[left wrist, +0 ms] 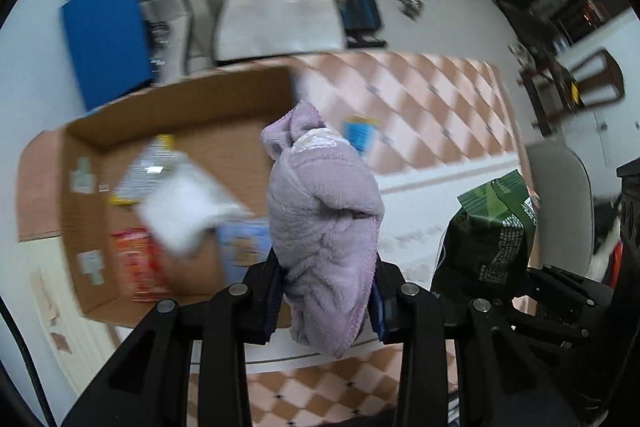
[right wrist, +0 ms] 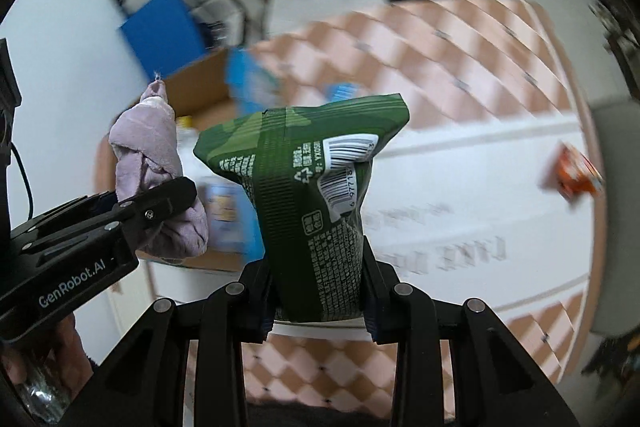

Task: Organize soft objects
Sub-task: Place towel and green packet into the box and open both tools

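Lilac fleece towel, bunched into roll (left wrist: pixel 324 227), clamped between pads of left gripper (left wrist: pixel 326 301), sticking out forward past fingertips. Green crinkled foil snack bag with white barcode (right wrist: pixel 316 211) pinched at lower end by right gripper (right wrist: pixel 318 301), jaws closed on it. Open brown cardboard box (left wrist: pixel 192 115) beyond and left of left gripper, blurred packets inside. Peach-and-white chequered tablecloth (right wrist: pixel 440 59) beneath both grippers.
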Tool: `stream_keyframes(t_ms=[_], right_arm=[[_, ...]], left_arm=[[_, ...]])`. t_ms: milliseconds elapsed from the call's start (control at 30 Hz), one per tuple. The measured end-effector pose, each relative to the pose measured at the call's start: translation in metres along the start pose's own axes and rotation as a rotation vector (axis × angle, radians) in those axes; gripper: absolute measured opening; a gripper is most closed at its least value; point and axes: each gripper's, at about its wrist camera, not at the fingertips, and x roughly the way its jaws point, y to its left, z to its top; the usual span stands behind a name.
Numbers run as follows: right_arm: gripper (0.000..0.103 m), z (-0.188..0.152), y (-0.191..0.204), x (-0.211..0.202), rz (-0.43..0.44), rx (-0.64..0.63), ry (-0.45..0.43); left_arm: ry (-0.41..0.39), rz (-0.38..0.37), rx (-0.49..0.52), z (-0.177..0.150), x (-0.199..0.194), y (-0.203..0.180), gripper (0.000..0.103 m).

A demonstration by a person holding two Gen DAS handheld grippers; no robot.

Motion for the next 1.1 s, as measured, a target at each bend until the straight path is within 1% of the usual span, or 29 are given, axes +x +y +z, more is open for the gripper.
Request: stream_keyframes(t_ms=[100,167,233,333,500,533,600,633,700,767,800,833,867,900,933,967,1067,1100], right_arm=[[0.036,0.018,0.057,0.016,0.007,-0.069,0.021],[0.036,0.036,0.087,0.033,-0.001,-0.098,0.047],[0.036,0.053,0.111,0.057,-0.029,-0.113,0.082],[0.036,0.078,0.137,0.086,-0.071,-0.137,0.126],[0.036,0.115,0.152,0.121,-0.153,-0.137,0.151],[0.036,0.119,0.152,0.127,-0.160,-0.134,0.156],[0.036,0.129,0.154,0.135,-0.168,-0.120,0.168],[0.036,0.132,0.152,0.140,-0.172,-0.116,0.171],[0.037,0.137,0.149,0.148,-0.174,-0.108,0.182],[0.038,0.141,0.147,0.153,-0.180,-0.096,0.203],[0.042,0.143,0.147,0.154,-0.182,-0.095,0.209],[0.050,0.144,0.147,0.154,-0.188,-0.095,0.209],[0.072,0.145,0.147,0.153,-0.195,-0.093,0.207],[0.080,0.146,0.146,0.153,-0.180,-0.092,0.199],[0.080,0.146,0.146,0.152,-0.166,-0.092,0.199],[0.080,0.146,0.147,0.150,-0.179,-0.092,0.200],[0.080,0.144,0.150,0.145,-0.195,-0.102,0.194],[0.080,0.143,0.151,0.143,-0.204,-0.103,0.189]], left_arm=[[0.002,0.019,-0.068,0.015,-0.003,0.052,0.032],[0.045,0.004,-0.106,0.028,0.009,0.074,0.032],[0.105,-0.008,-0.149,0.046,0.026,0.102,0.032],[0.187,-0.017,-0.183,0.071,0.054,0.131,0.032],[0.271,-0.059,-0.201,0.098,0.090,0.143,0.032],[0.293,-0.080,-0.202,0.104,0.098,0.144,0.032],[0.321,-0.096,-0.200,0.109,0.106,0.147,0.033],[0.352,-0.109,-0.188,0.112,0.114,0.145,0.034],[0.376,-0.104,-0.175,0.114,0.120,0.144,0.035],[0.391,-0.107,-0.186,0.115,0.126,0.145,0.036],[0.391,-0.120,-0.190,0.115,0.126,0.145,0.038],[0.390,-0.130,-0.190,0.115,0.126,0.144,0.040],[0.383,-0.124,-0.189,0.115,0.125,0.144,0.046],[0.374,-0.121,-0.184,0.116,0.123,0.143,0.059],[0.363,-0.119,-0.172,0.116,0.121,0.142,0.065],[0.350,-0.110,-0.165,0.116,0.118,0.141,0.074],[0.316,-0.097,-0.147,0.115,0.105,0.137,0.078],[0.309,-0.096,-0.143,0.115,0.103,0.137,0.082]])
